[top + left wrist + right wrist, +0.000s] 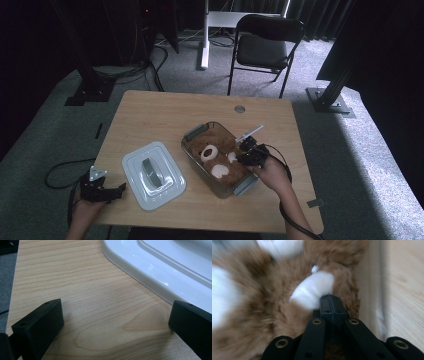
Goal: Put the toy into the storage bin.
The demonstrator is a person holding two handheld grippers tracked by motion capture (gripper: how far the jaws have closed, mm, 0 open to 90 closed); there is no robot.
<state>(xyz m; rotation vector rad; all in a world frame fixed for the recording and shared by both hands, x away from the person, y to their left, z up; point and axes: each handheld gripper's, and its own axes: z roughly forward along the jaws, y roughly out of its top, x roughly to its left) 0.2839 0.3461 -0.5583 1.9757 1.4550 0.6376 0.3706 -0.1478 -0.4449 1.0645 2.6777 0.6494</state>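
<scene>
High view: the clear container sits right of centre on the surface, holding the brown plush bear. The white lid lies to its left. The left claw rests near the lid.

Left gripper view: jaws spread wide, empty.

Right gripper view: the right claw appears closed against the bear's white paw; blur prevents confirming a grip.
</scene>
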